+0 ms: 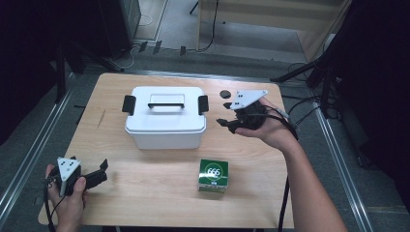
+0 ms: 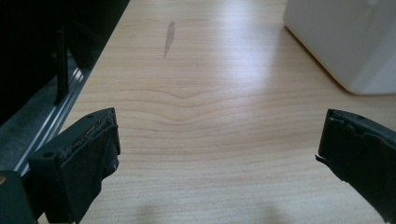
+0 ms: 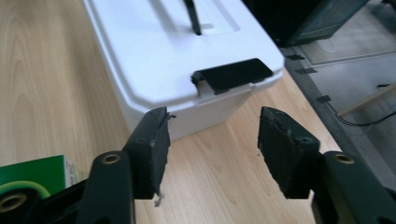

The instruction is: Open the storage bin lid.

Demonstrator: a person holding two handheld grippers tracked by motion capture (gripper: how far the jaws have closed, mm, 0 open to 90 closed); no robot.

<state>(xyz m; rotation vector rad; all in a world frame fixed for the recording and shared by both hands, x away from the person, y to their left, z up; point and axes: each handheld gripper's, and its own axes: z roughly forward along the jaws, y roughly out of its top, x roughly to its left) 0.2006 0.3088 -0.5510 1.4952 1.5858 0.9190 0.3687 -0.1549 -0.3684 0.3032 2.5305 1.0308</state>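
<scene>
Right gripper (image 1: pixel 224 113) sits off the right end of the white lidded storage box (image 1: pixel 165 123), aimed at its black right latch (image 1: pixel 203 104); jaws part-way apart, nothing between them, no contact with the box yet. Box stands mid-surface (image 1: pixel 145 193), lid on, carry handle (image 1: pixel 166 104) lying flat, left latch (image 1: pixel 128 104) looks clipped down too, though it's small in the high view so can't be sure.

Risks from here:
- jaws straddle the box corner below the latch in the right gripper view; come in at that height and a pad hits the wall, shoving the box left rather than catching the latch lip
- box is light-looking plastic on smooth wood and nothing braces it, so any sideways push likely slides it
- current gap seems wider than the latch tab is thick; closing late could slip off the edge
- green carton (image 1: pixel 213 176) is well apart toward the near edge, low risk, forearm sweep could clip it

Pose: right hand (image 1: pixel 270 130) raised off the surface, palm up under the gripper, forearm coming in diagonally from the bottom right, jaws pointing left. Left gripper (image 1: pixel 103 169) at the near left corner, low over bare wood, jaws wide apart and empty, left hand (image 1: pixel 67 195) wrapped round its body
</scene>
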